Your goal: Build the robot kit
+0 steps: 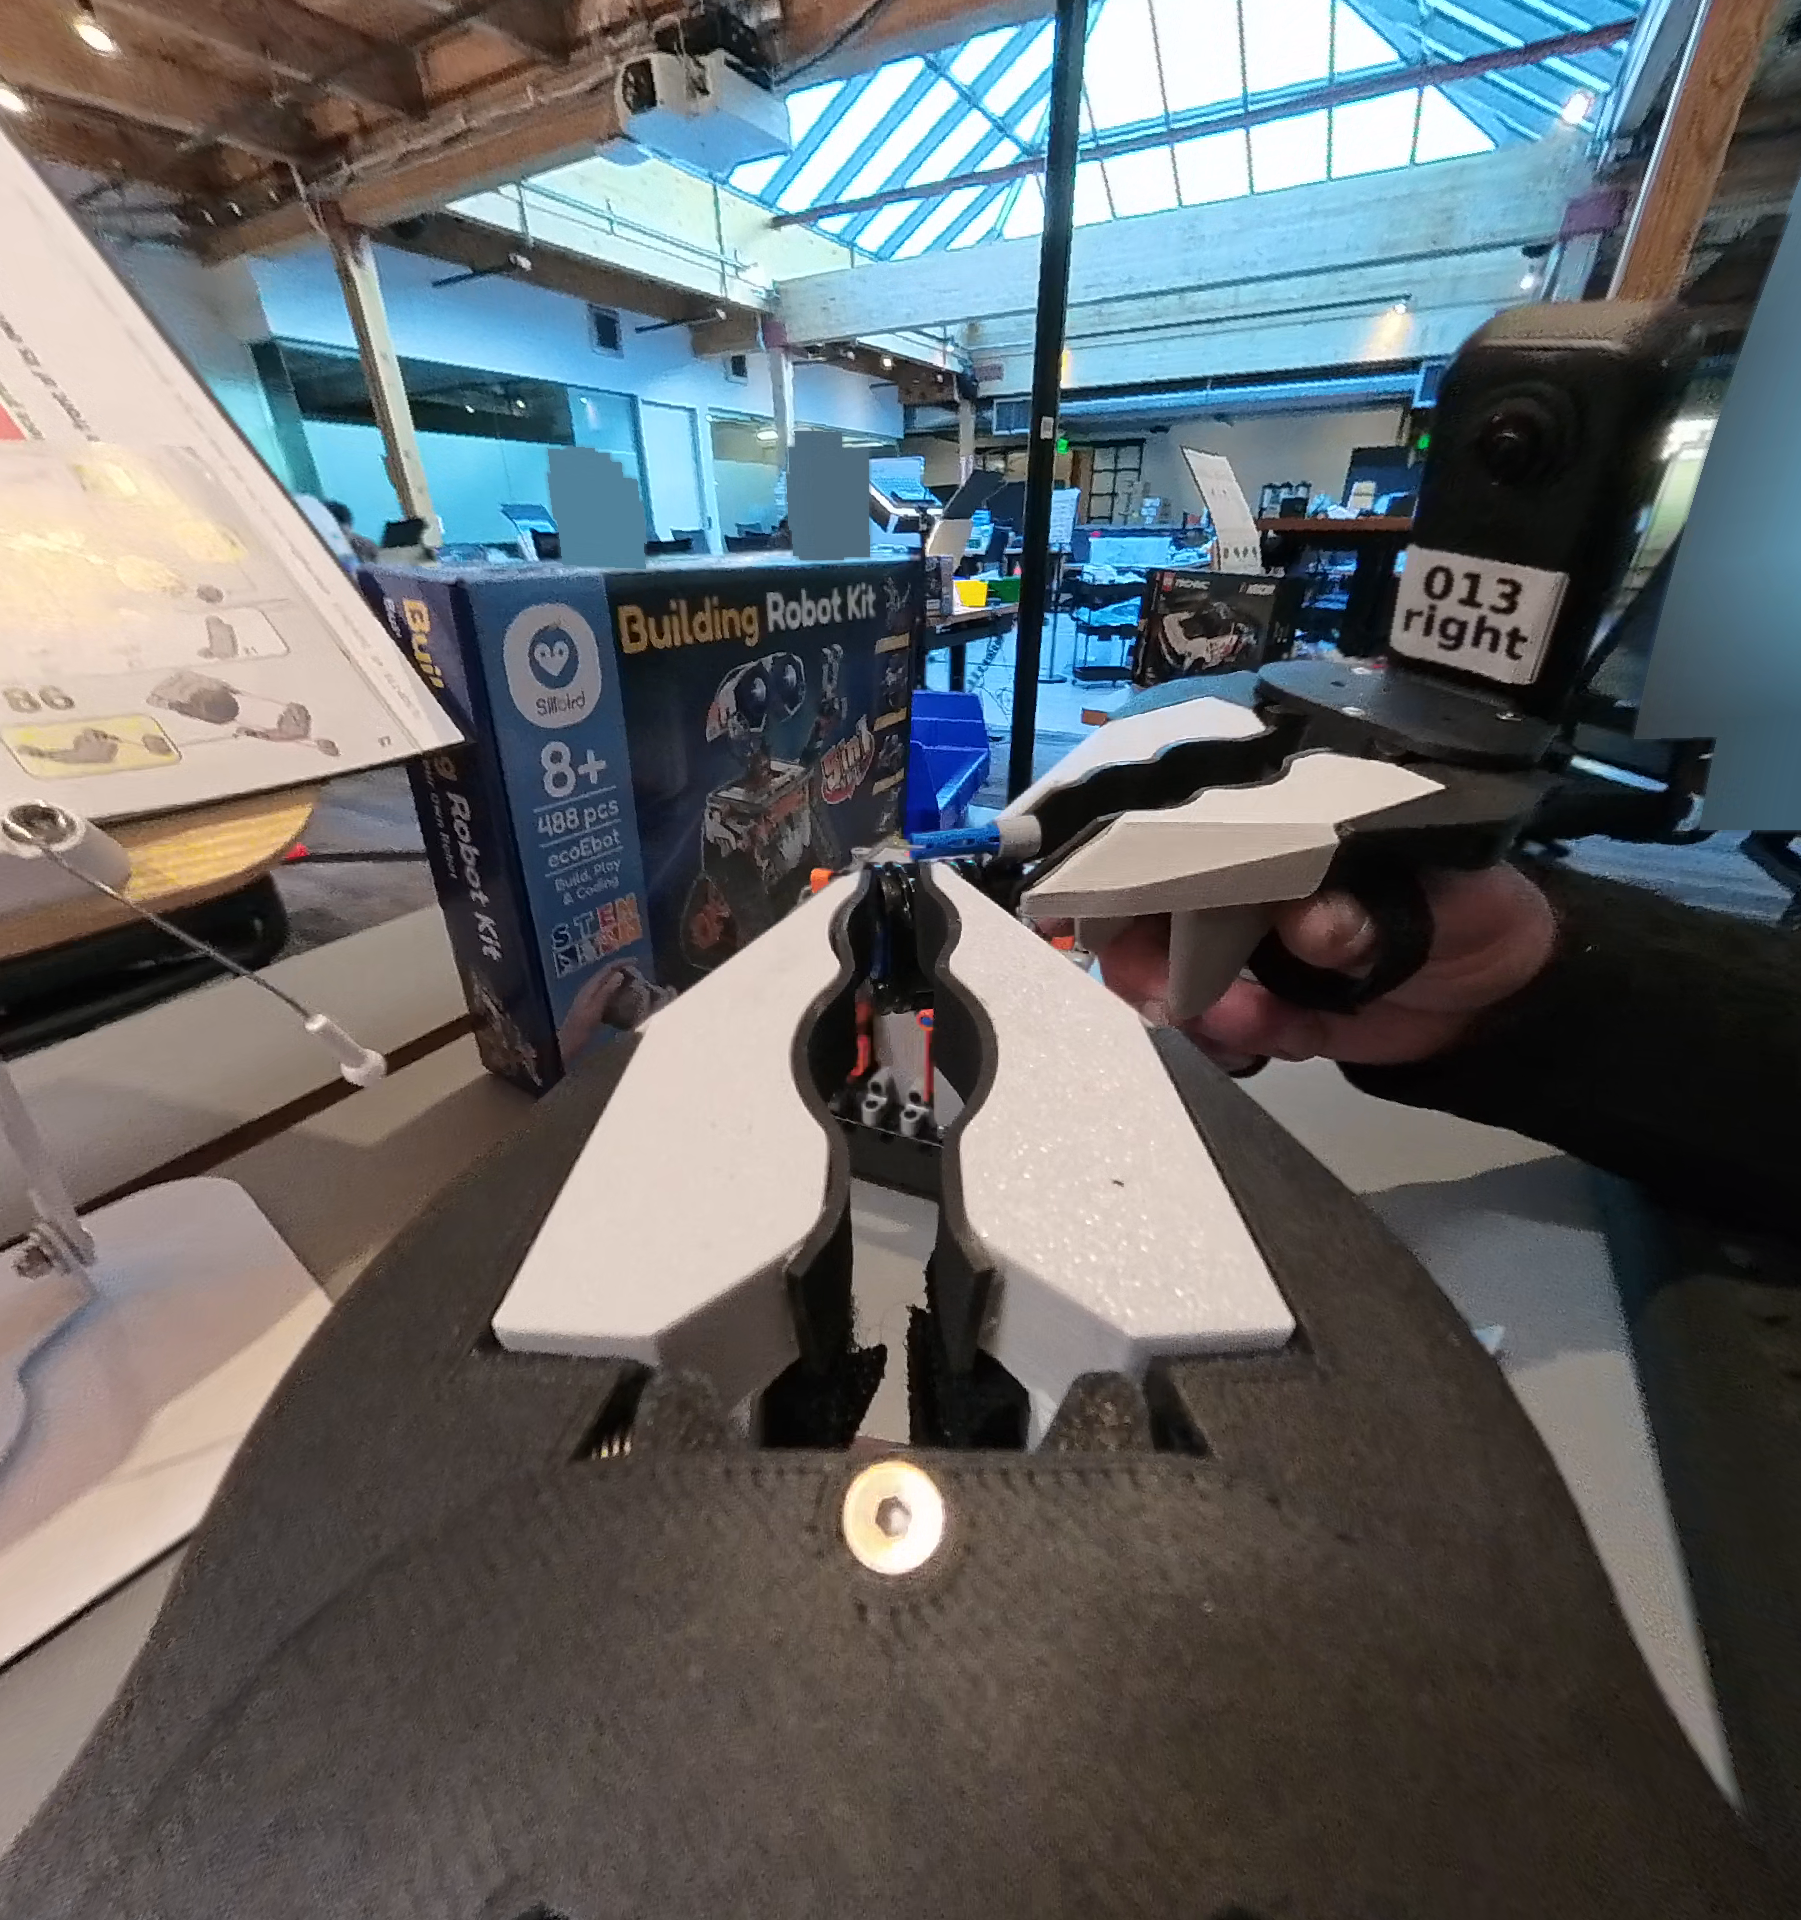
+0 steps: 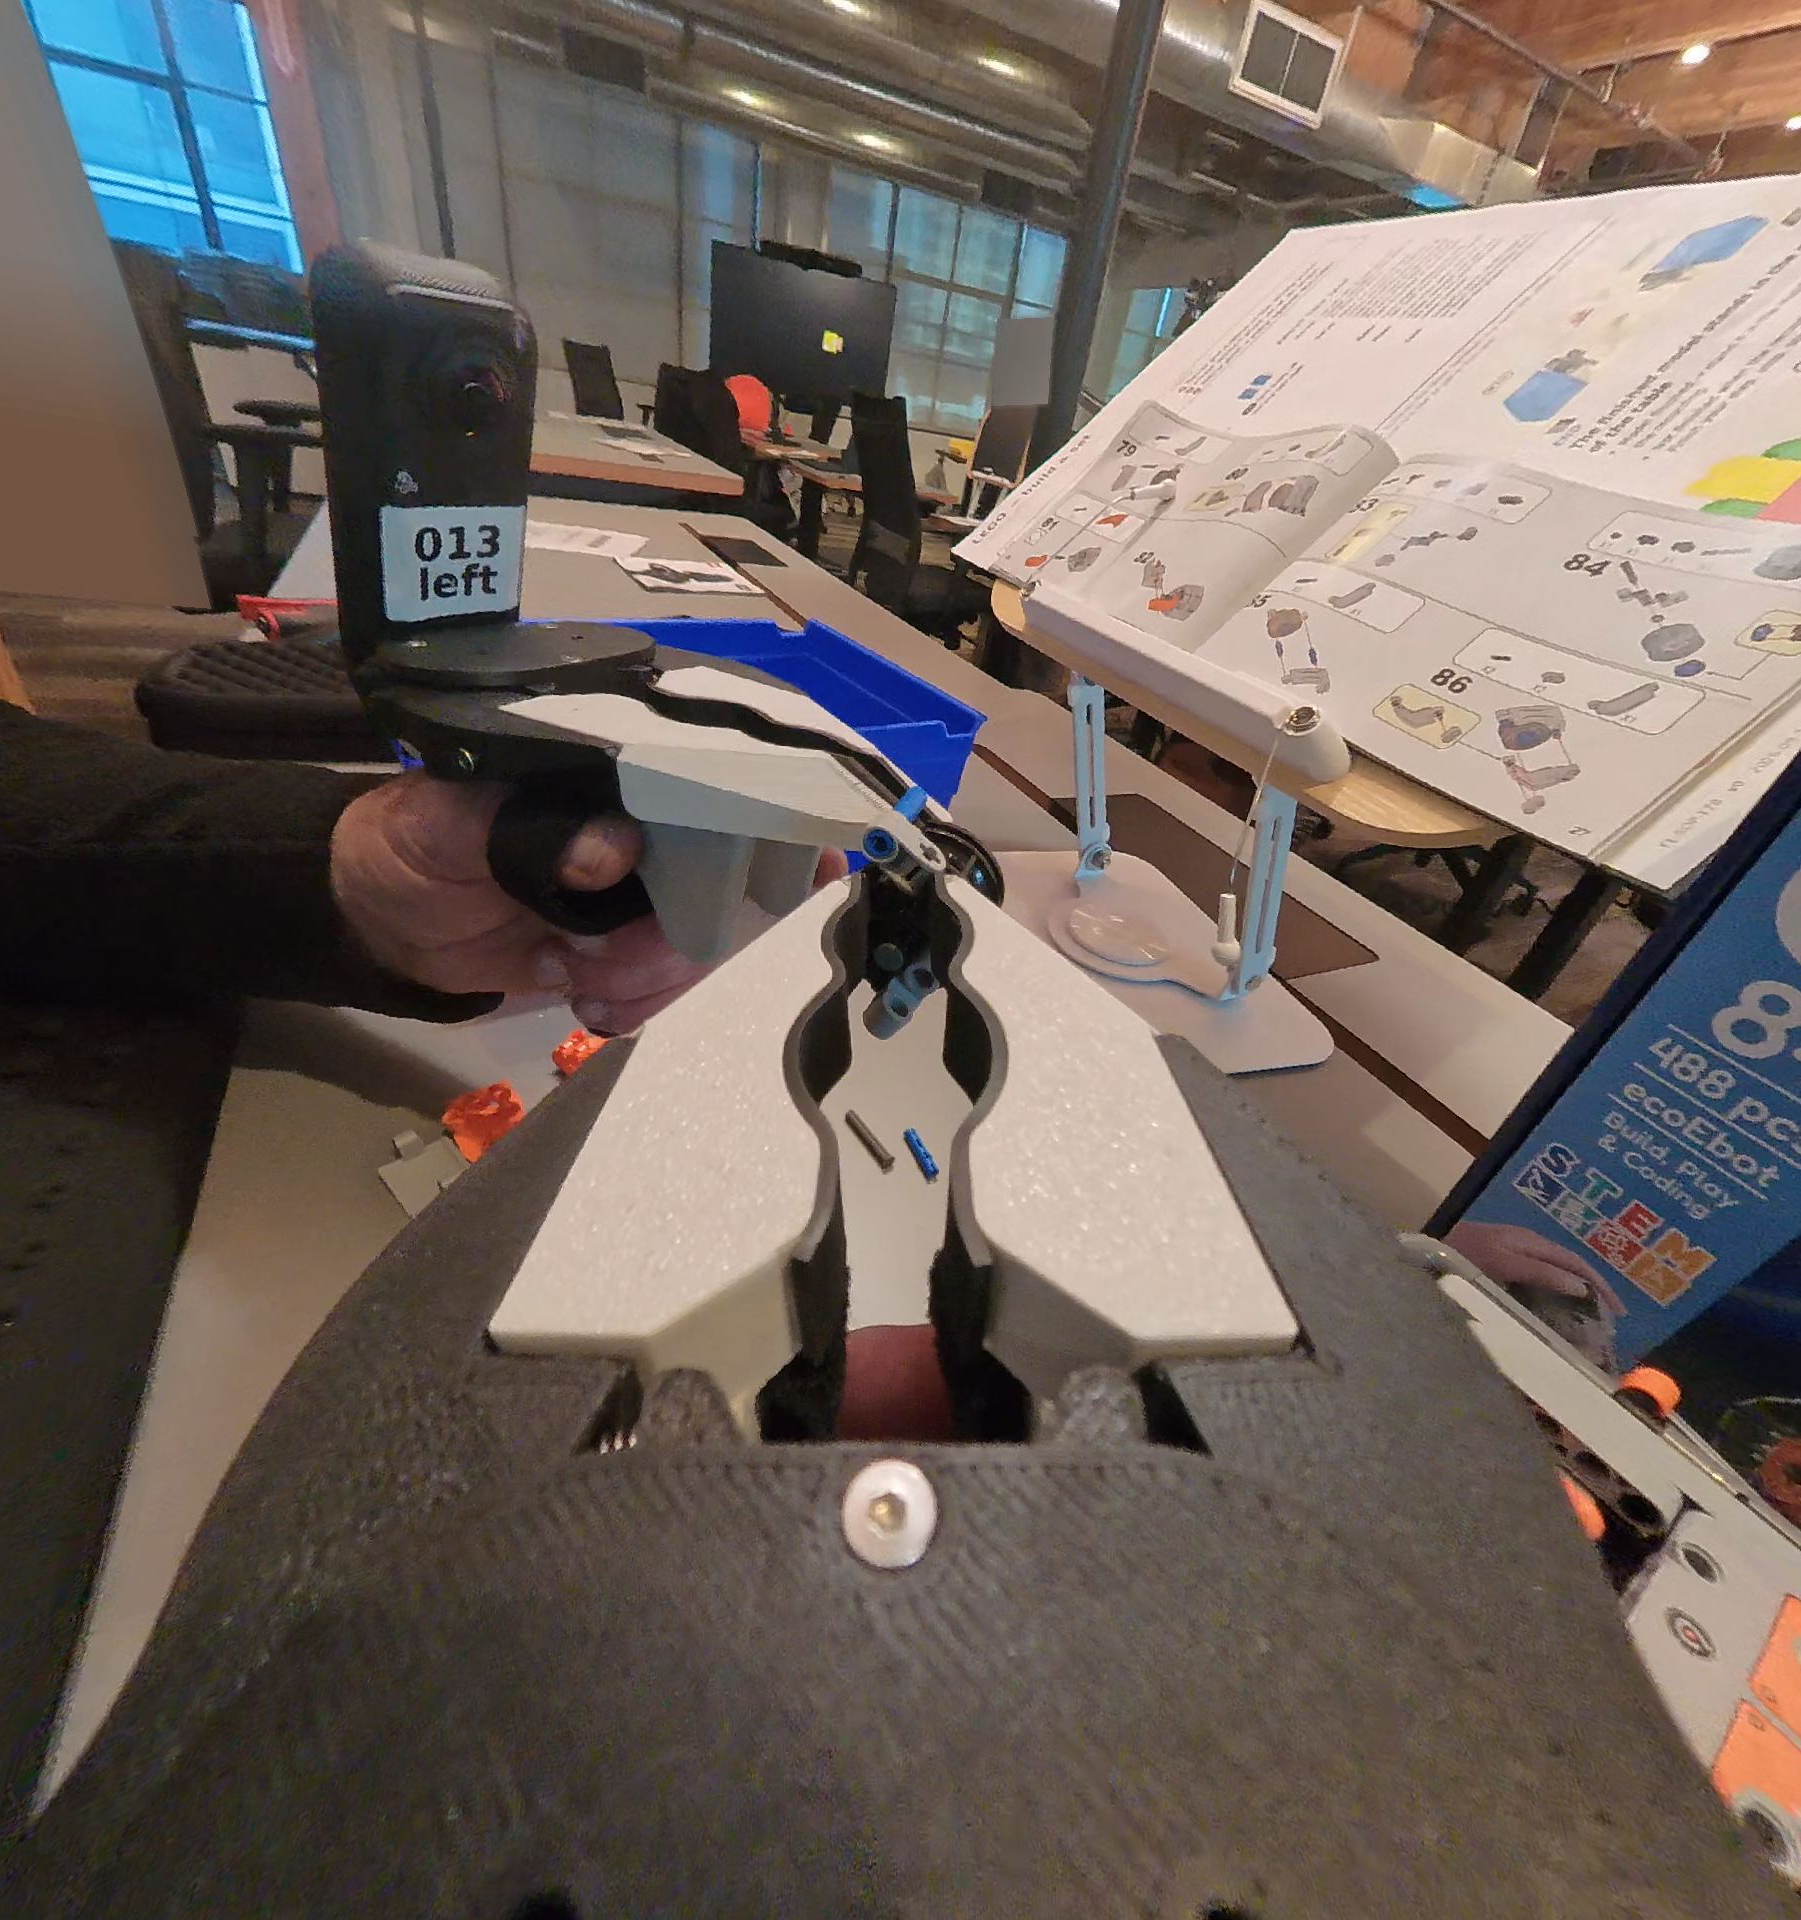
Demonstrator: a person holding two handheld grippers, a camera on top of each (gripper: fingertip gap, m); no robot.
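Note:
My left gripper (image 1: 894,871) is shut on a small brick assembly (image 1: 891,1023) with a black wheel, white and orange parts. It holds the assembly above the table. My right gripper (image 2: 901,885) is shut on a small grey connector (image 2: 901,1000). In the left wrist view the right gripper (image 1: 1021,857) comes in from the right. A blue pin (image 1: 953,840) sticks out of its tips and touches the top of the assembly. In the right wrist view the left gripper (image 2: 917,836) comes in from the left, and the black wheel (image 2: 963,852) shows at its tips. A hand holds each gripper.
A blue kit box (image 1: 667,779) stands behind the grippers. An open instruction booklet (image 2: 1447,582) rests on a white stand (image 2: 1187,987). A blue bin (image 2: 854,675), orange parts (image 2: 485,1117), loose black (image 2: 868,1140) and blue (image 2: 920,1153) pins and a partly built model (image 2: 1758,1662) are on the table. My left and right fingertips are right by each other. Between my right fingertips and the partly built model (image 2: 1758,1662) there is roughly 15 cm.

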